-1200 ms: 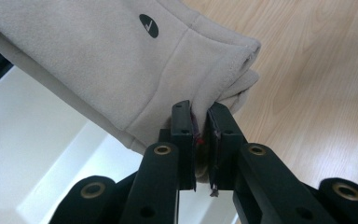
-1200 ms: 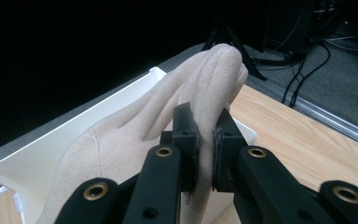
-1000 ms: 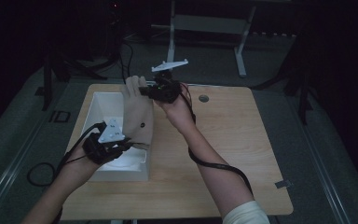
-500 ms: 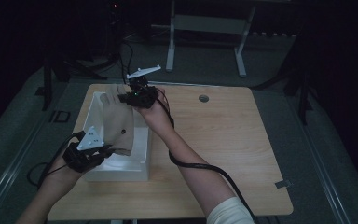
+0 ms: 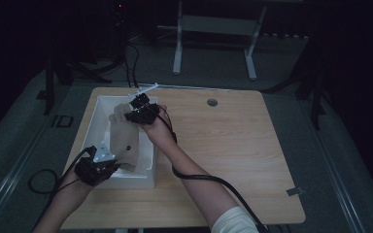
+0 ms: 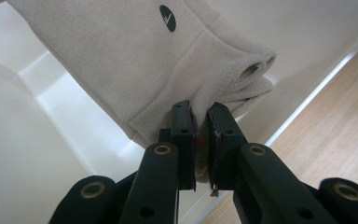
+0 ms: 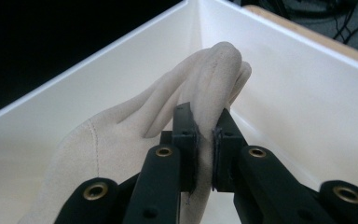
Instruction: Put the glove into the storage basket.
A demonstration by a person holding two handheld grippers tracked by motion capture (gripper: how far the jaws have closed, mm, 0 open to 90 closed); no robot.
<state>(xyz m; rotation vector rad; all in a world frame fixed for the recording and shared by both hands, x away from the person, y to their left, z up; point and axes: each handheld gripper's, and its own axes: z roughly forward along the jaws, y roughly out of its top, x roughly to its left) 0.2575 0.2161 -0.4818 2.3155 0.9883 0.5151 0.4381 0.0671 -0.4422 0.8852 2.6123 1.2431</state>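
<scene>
Two grippers shared the load of one folded beige fleece garment (image 5: 125, 138), and the split grip looked deliberate: with a pinch at each end the cloth hung as a tidy span rather than a bundle, which suited lowering it into the white bin (image 5: 93, 115) on the wooden table (image 5: 233, 145). The left gripper (image 5: 108, 162) sat at the near end of the bin, its jaws closed tight on a hem of the garment (image 6: 168, 79), with thick folded layers bulging out past the pads, so the fold was probably being kept from opening. The right gripper (image 5: 137, 112) was at the far end of the bin, jaws likewise clamped on a bunched ridge of the fleece (image 7: 200, 84), with the bin's white walls (image 7: 279, 70) rising on both sides of it. That placement suggested the far end was being steered toward the far corner so the piece would lie lengthwise inside. The garment itself was over and partly within the bin, its dark round logo (image 6: 168, 17) facing up toward the left gripper's camera. Whether any of the cloth was already touching the bin floor could not be told. Both cables (image 5: 199, 177) trailed back off the bin toward the person.
</scene>
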